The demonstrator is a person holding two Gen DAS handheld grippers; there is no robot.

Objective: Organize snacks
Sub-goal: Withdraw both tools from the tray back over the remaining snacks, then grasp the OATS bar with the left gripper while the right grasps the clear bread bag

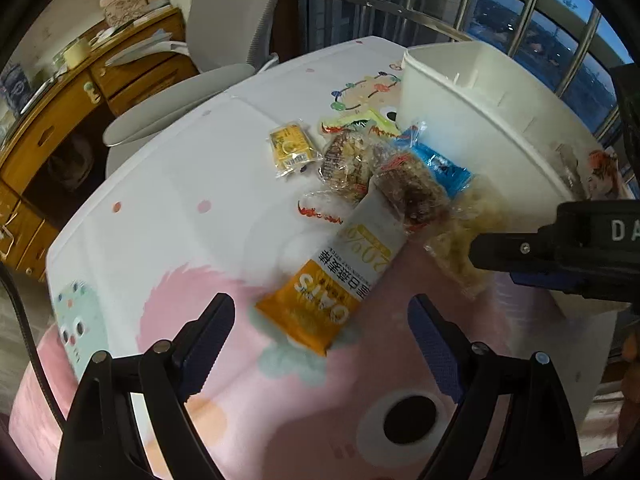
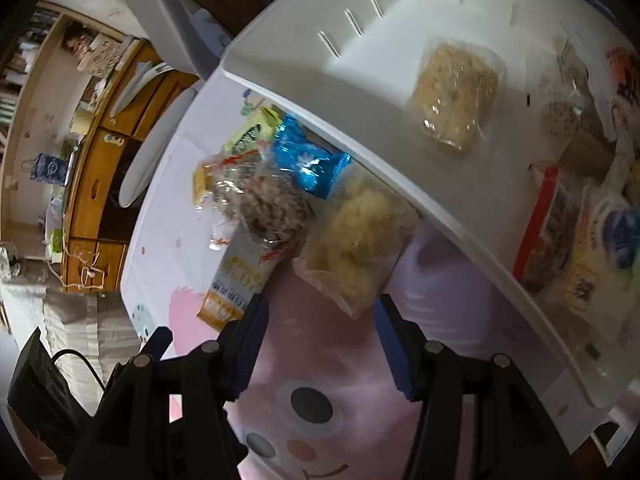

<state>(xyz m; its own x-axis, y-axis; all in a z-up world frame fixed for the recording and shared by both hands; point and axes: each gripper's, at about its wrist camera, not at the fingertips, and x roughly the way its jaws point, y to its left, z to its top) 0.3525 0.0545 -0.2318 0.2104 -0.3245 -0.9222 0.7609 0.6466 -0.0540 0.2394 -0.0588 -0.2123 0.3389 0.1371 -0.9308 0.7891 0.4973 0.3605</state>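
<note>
Spread right gripper point(image 2: 320, 320) fingers just before clear puffed-snack bag point(image 2: 356, 240), beside bin point(image 2: 400, 168)

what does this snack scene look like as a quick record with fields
surface: table with cartoon cloth
container: white bin, some snacks already inside
loose pile: oat bar, blue packet, clear bag of pale snack, yellow packet
left gripper: jaws open, facing the oat bar
right gripper: jaws open, at the clear bag's near end
</note>
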